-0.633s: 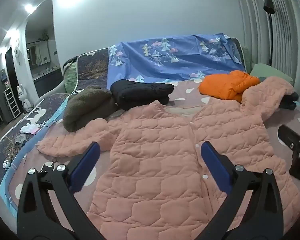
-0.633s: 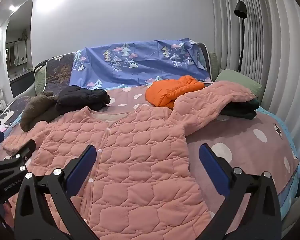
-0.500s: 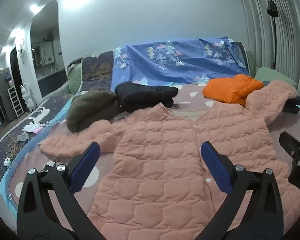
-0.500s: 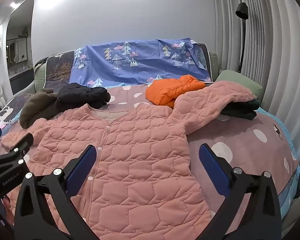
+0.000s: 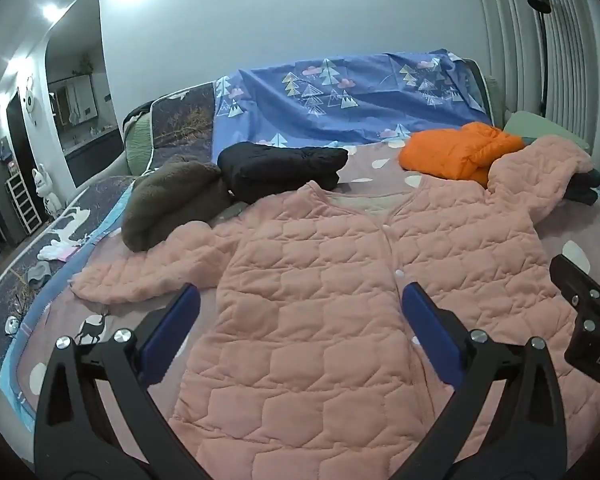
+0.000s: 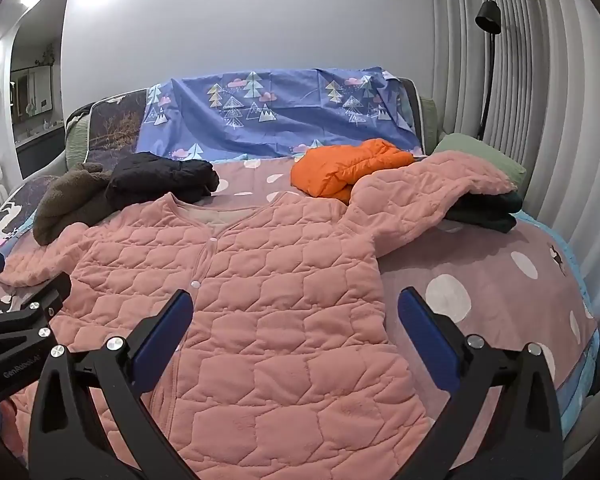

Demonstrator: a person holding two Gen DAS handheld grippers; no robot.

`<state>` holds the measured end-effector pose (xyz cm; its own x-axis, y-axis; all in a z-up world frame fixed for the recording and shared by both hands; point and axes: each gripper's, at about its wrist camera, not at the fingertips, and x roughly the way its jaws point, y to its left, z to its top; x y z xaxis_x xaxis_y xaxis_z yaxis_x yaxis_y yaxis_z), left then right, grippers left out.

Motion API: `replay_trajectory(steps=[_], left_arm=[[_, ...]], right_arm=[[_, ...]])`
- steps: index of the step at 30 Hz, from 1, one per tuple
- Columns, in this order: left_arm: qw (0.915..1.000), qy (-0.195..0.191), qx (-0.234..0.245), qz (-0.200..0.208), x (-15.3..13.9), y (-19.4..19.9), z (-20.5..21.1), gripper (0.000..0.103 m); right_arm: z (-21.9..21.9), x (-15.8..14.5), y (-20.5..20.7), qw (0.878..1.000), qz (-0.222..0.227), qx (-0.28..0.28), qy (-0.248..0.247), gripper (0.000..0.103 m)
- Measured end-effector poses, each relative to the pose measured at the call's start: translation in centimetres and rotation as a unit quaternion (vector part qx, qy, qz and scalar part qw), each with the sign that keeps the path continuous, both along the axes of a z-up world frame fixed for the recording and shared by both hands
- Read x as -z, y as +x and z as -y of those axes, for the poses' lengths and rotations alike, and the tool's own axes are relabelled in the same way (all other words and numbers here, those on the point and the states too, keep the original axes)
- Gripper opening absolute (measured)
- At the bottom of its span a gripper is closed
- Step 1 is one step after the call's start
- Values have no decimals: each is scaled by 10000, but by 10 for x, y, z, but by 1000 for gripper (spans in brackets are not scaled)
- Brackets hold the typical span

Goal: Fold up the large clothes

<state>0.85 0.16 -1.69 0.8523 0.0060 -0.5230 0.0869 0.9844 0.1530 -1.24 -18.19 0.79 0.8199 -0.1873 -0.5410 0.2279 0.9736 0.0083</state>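
Note:
A pink quilted jacket (image 5: 340,280) lies spread flat, front up, on the bed, with both sleeves stretched out; it also shows in the right wrist view (image 6: 268,292). Its right sleeve (image 6: 428,192) rests over a dark folded garment (image 6: 484,212). My left gripper (image 5: 300,320) is open and empty above the jacket's lower left half. My right gripper (image 6: 294,320) is open and empty above the jacket's lower right half. Each gripper shows at the edge of the other's view.
Folded clothes lie at the bed's far side: a brown fleece (image 5: 172,196), a black jacket (image 5: 280,168), an orange puffer (image 5: 460,152). A blue tree-print sheet (image 5: 340,100) covers the headboard. A green pillow (image 6: 480,156) and a floor lamp (image 6: 488,60) stand right. The bed cover (image 6: 500,292) is pink with white dots.
Both grippers have pulled back and risen slightly, so the jacket sits a little farther away. Both stay open.

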Motion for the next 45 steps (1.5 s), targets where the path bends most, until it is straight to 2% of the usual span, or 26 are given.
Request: replay_trajectory(steps=[12,17,21,26,28,31,35,38,42,45], left_arm=[[9998,-137,120,2,-1,-2,0,101],[9998,-94,94,114,-2,-7,0,101],[9994,-227,179,171,-4,-9,-1,101],[9994,0,112,329,-4,-12,2,101],[9991,-67,75,411,-4,-12,0,101],[9981,-208,10,575,-5,-13,-5,101],[9946,-534,-77,888,-8,-16,-14,101],[9943,-641,-179,834,-7,-13,-19,101],[9970,-239,-128,731,-5,-9,-11,101],[9975,-319,-110,613,-5,-7,-11,101]], right_arm=[[-1,-2,1,10000,-16,-9,-34,102],[-1,-3,1,10000,-8,0,-26,102],[-4,-2,0,10000,24,-47,-23,102],[-5,-3,0,10000,50,-63,-22,102],[-6,-3,-1,10000,62,-50,-39,102],[-4,-5,-3,9998,207,45,-30,102],[2,-11,-15,9960,865,188,125,102],[1,-16,-20,9933,1144,158,15,102],[-7,-17,-10,9970,712,-113,-292,102],[-10,-13,-4,9987,347,-284,-253,102]])
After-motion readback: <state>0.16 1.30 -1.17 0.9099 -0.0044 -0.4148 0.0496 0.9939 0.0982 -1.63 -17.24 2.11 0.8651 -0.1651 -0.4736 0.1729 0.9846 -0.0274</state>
